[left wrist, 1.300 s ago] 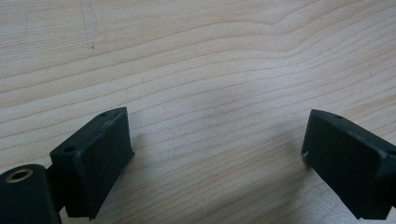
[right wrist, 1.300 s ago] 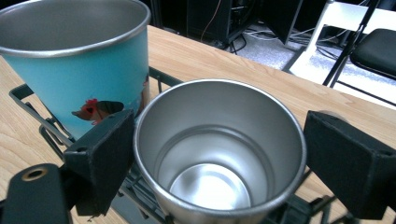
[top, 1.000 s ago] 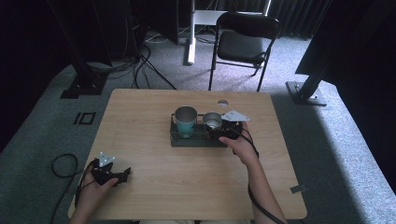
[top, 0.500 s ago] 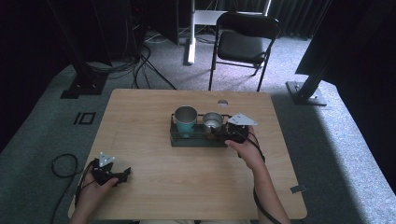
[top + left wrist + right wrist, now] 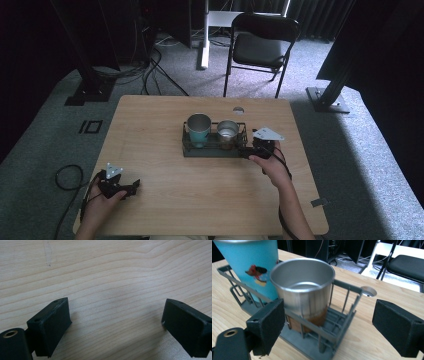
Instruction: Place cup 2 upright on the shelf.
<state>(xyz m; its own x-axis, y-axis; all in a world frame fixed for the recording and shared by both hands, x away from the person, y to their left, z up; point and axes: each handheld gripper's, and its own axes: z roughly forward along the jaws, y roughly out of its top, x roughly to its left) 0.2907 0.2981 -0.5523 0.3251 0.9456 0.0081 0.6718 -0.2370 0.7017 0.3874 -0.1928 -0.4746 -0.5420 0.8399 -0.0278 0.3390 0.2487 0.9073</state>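
Right tongs: wide open, empty.
Steel cup: just ahead, upright in rack.
Left tongs: wide open, far off.

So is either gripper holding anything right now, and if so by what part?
Nothing is held. The left gripper is open over bare table. The right gripper is open at the rack, its jaws apart and not closed on the steel cup.
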